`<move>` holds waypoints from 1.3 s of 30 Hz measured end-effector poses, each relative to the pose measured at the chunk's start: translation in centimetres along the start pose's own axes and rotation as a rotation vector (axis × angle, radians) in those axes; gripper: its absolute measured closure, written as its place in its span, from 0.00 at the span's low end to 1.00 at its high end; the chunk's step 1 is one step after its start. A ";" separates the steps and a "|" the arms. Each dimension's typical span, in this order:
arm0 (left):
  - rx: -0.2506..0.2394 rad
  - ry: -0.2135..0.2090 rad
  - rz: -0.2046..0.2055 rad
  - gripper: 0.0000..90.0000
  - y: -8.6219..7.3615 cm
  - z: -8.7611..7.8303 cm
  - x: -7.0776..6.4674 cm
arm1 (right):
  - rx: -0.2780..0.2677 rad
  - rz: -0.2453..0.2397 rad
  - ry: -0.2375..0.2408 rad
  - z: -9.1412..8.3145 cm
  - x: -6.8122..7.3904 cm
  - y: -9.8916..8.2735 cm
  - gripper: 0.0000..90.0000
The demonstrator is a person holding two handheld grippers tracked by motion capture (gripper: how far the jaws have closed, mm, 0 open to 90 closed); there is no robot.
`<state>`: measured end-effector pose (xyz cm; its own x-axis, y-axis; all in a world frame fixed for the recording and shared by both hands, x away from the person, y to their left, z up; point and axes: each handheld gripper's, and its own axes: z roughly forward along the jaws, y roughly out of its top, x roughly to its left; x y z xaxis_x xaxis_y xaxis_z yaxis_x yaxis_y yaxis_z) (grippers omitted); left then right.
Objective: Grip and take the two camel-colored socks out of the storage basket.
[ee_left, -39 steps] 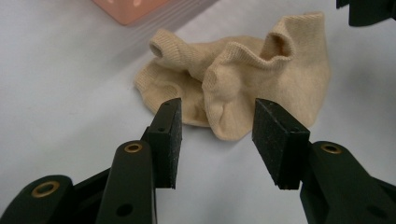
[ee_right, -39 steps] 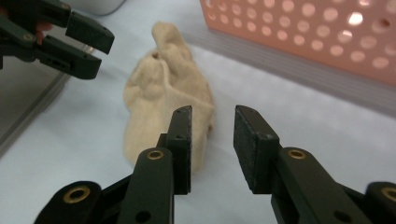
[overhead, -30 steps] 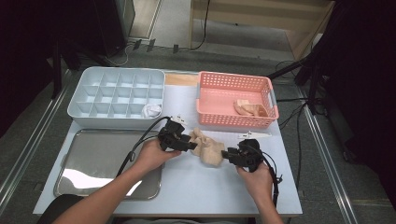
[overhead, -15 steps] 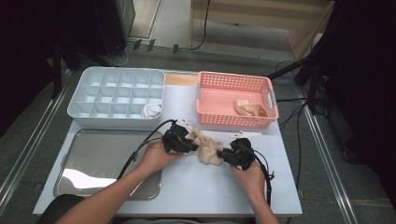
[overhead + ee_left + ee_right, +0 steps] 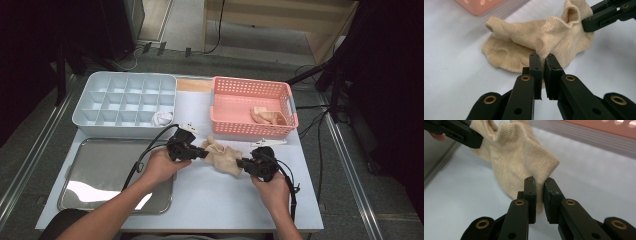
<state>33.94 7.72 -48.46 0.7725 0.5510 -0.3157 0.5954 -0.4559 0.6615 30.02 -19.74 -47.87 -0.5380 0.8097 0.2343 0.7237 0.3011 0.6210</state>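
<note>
Beige sock (image 5: pixel 222 156) mid-bench (image 5: pixel 210 200): our left tongs (image 5: pixel 543 60) and right tongs (image 5: pixel 539 184) have just closed, each clenching fabric. Grasp done; folding or stowing left, we judge.

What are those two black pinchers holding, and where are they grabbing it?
Both hold one beige sock. The left gripper pinches a raised fold at one end; the right gripper pinches the edge at the opposite end.

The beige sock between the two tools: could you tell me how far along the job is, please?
Done: one white bundle sits in the divided tray. In hand: both tools have just closed on the beige sock, left tool, right tool. Left: more beige cloth waits in the pink basket.
</note>
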 end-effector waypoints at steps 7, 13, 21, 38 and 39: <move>0.051 0.006 -0.040 0.96 -1.8 -1.0 -0.5 | 0.030 -0.023 0.006 0.1 0.9 -0.6 0.89; 0.091 0.028 -0.098 0.96 -2.7 -0.7 0.4 | 0.025 -0.014 0.030 0.7 0.3 -0.5 0.81; 0.105 0.052 -0.115 0.95 -3.2 -1.0 0.8 | -0.025 0.008 0.037 -0.3 -0.4 0.2 0.85; 0.106 0.064 -0.137 0.94 -3.8 -1.8 1.2 | 0.053 -0.061 0.013 3.7 1.3 -0.3 0.75; 0.106 0.064 -0.137 0.94 -3.8 -1.8 1.2 | 0.053 -0.061 0.013 3.7 1.3 -0.3 0.75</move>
<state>32.22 11.36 -50.08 0.6689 0.6547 -0.3519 0.7168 -0.4428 0.5387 30.70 -16.94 -50.58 -0.5868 0.7828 0.2070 0.7112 0.3761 0.5939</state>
